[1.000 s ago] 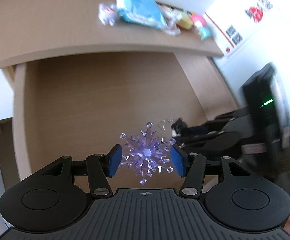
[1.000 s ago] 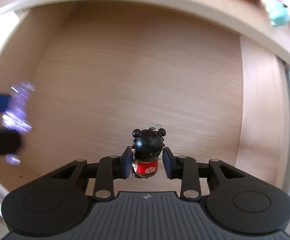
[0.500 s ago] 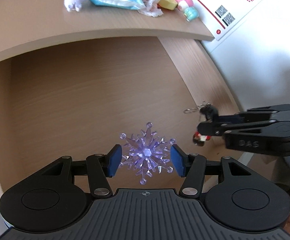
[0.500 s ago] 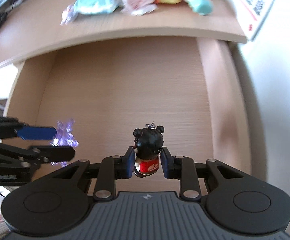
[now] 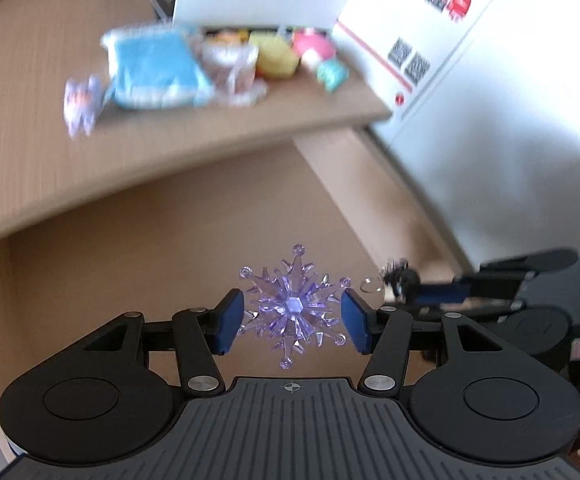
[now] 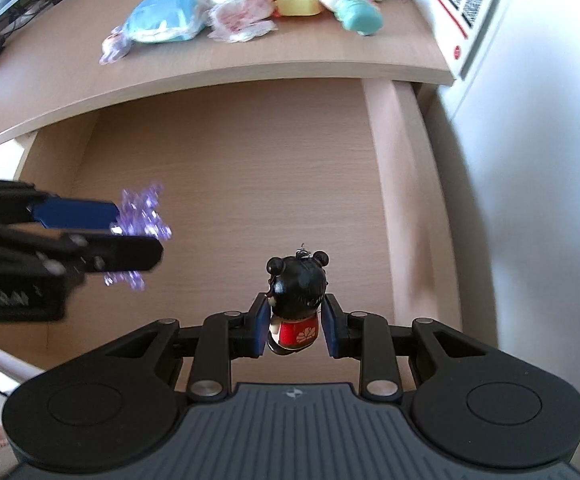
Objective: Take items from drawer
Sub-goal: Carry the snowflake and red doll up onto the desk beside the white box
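Drawer [image 6: 226, 184] of pale wood now further below; left gripper [image 5: 292, 316] clamps purple crystal snowflake [image 5: 292, 306], right gripper [image 6: 296, 330] clamps black-haired doll keychain [image 6: 296, 300]; counter [image 6: 70, 68] toys nearer.

Bright daylight floods both views from the right, washing the white wall [image 5: 502, 128] to near glare. The left wrist view is motion-smeared — the soft toys on the light wooden bench [image 5: 30, 152] blur, as does the far black tongs [image 5: 410, 284]. Fisheye bends bench edges; the right view is sharper.
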`<state>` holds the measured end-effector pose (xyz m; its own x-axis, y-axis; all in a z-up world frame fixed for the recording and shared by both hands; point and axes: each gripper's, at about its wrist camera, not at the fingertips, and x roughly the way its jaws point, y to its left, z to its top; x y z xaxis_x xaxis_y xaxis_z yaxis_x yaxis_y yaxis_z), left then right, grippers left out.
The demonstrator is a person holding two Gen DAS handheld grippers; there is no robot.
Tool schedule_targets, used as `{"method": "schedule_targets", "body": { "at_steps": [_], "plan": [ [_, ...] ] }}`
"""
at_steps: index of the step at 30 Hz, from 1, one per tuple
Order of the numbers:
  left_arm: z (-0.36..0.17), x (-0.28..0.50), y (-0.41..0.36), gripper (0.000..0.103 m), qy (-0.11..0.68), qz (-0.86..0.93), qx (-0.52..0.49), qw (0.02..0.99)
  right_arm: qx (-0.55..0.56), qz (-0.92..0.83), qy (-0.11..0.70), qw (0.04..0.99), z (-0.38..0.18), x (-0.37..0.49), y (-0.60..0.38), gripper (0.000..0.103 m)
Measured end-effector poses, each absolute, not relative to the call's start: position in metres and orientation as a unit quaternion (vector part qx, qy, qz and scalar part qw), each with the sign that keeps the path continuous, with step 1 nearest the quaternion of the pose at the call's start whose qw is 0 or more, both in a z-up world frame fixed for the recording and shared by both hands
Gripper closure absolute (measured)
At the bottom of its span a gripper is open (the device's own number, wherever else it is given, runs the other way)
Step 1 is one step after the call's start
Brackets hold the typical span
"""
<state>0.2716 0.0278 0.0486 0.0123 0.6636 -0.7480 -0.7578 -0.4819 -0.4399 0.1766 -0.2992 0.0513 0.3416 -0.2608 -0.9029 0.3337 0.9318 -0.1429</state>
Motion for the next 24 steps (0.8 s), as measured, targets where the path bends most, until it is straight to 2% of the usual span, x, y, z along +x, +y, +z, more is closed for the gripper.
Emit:
{"method": "schedule_targets", "body": {
  "at_steps": [10,15,24],
  "plan": [
    [0.093,0.22,0.08,0.044,0.023,0.757,-0.403,0.515,0.019,-0.175,0.532,0.828,0.046,0.184,-0.314,0.076],
    [0.117,0.202,0.116,0.044,0.035,0.778,-0.348,0.522,0.017,-0.168,0.526,0.833,0.044,0.183,-0.316,0.076],
    [0.092,0.187,0.158,0.043,0.081,0.792,-0.338,0.503,0.022,-0.169,0.528,0.832,0.035,0.179,-0.332,0.076]
  ]
}}
